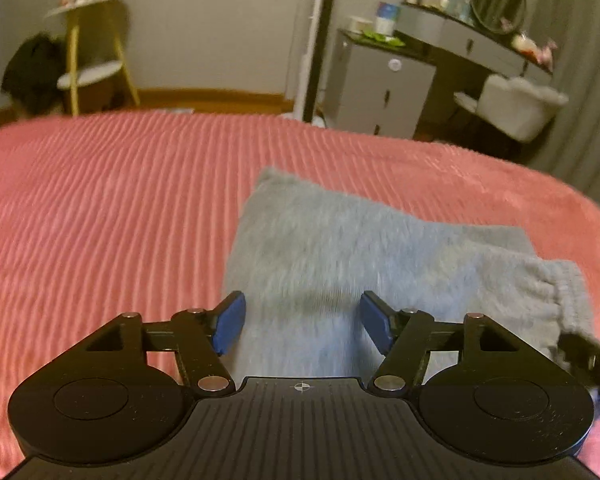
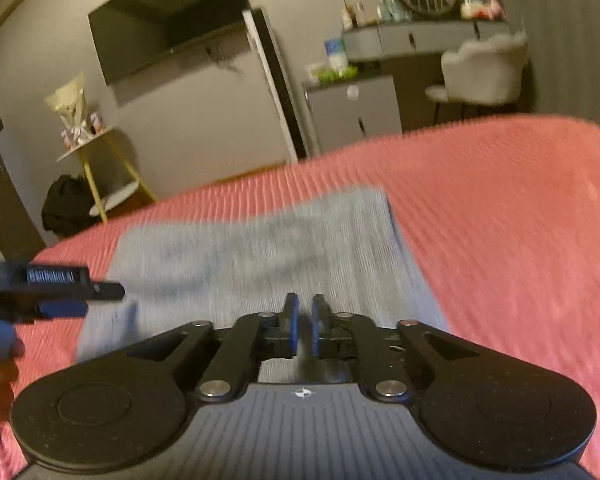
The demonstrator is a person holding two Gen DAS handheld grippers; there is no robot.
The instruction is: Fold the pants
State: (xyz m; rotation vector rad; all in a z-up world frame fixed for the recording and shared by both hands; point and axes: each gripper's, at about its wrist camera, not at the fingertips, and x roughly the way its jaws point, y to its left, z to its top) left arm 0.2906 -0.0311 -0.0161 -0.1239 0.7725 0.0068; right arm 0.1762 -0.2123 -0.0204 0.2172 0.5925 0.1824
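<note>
Grey fleecy pants lie folded into a rough rectangle on the pink ribbed bedspread, with the elastic waistband at the right. My left gripper hovers over the near end of the pants, its blue pads wide apart with nothing between them. In the right wrist view the pants stretch away ahead. My right gripper sits over their near edge, a narrow gap between its pads and no cloth in it. The left gripper shows at the left edge, above the pants' left side.
The bedspread reaches out on all sides of the pants. Past the bed's far edge stand a yellow-legged side table, a black bag, a grey cabinet, a white chair and a wall TV.
</note>
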